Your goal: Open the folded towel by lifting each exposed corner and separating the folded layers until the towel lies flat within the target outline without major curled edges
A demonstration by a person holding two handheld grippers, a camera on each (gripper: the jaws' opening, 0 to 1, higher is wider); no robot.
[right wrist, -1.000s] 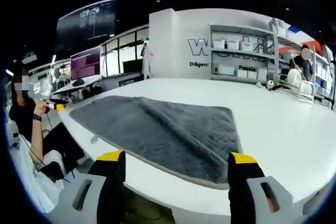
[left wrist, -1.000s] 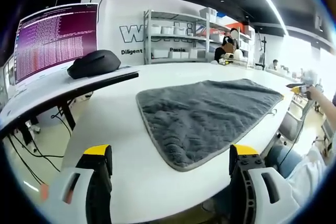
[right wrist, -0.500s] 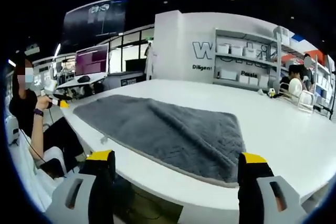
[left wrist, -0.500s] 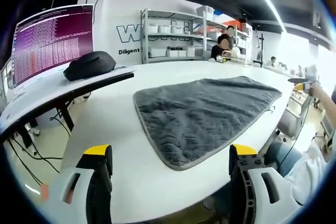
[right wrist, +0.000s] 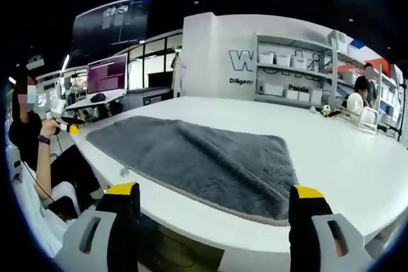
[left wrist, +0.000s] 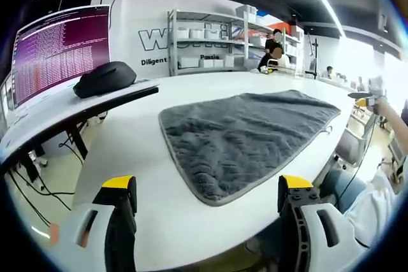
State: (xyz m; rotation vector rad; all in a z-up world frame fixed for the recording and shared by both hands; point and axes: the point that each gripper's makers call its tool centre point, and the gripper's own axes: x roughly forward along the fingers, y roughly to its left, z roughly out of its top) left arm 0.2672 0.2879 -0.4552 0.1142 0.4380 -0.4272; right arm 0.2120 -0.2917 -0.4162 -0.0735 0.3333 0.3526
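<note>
On the white table (left wrist: 134,157) a grey towel (left wrist: 245,135) lies spread with a pale hem, one rounded corner near the table's near edge in the left gripper view and its far side running toward the table's right edge. A long soft ridge crosses the cloth in the right gripper view (right wrist: 197,157), where the towel's long side runs just beside the table's near edge and its right corner sits closest to the camera.

Left gripper (left wrist: 207,211) is held low off the near edge of the table, level and pointing across the cloth, its yellow-tipped jaws spread wide with nothing between them and clear of the towel. Right gripper (right wrist: 213,218) is held the same way off another edge, jaws wide apart and holding nothing, the towel's corner seen in the gap but not touched.

At the left of the right gripper view a seated person's hand (right wrist: 50,127) is raised beside the table's corner, holding a gripper.

A side desk carries a black mouse (left wrist: 105,78) and a monitor (left wrist: 57,49) showing text. Shelving (left wrist: 210,42) stands against the far wall.
</note>
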